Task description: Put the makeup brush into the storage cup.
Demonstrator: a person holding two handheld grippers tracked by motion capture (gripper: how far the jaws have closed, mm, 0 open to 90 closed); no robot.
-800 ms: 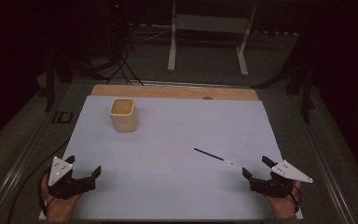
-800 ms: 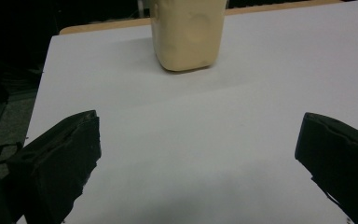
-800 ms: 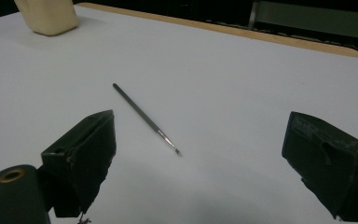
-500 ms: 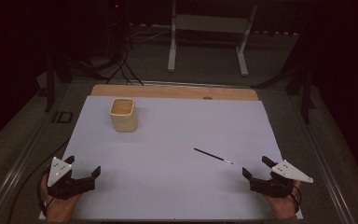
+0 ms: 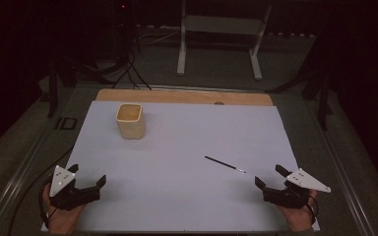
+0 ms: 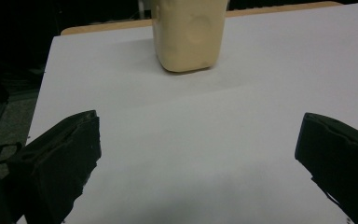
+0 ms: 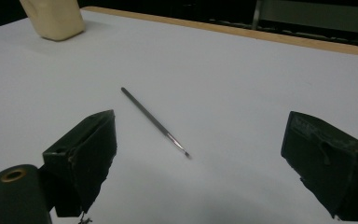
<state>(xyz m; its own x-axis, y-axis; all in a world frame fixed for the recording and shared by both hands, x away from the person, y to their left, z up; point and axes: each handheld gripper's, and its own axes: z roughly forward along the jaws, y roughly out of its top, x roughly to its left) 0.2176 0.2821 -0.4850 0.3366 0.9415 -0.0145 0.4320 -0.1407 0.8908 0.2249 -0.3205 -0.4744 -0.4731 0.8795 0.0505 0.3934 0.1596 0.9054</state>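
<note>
- High view: my left gripper (image 5: 87,177) rests at the near left corner of the white sheet (image 5: 187,142) on the counter (image 5: 187,96), fingers spread apart and empty. My right gripper (image 5: 270,175) sits at the near right corner, fingers likewise wide and empty. The thin dark brush (image 5: 225,164) lies flat on the sheet, just ahead of my right fingers and to their inner side, not touching them. A cream-coloured cup (image 5: 130,120) stands upright well ahead of my left fingers.
- Left gripper view: between my parted fingers (image 6: 60,158) there is bare sheet; the cup (image 6: 189,32), pale, with rounded corners and a round dimple on its side, stands far beyond them.
- Right gripper view: the brush (image 7: 154,121) lies slantwise ahead of the gap between my open fingers (image 7: 84,154), a slim dark handle with a shiny ferrule and a small tip pointing back towards me. The cup (image 7: 53,17) stands far off, beyond the left finger.
</note>
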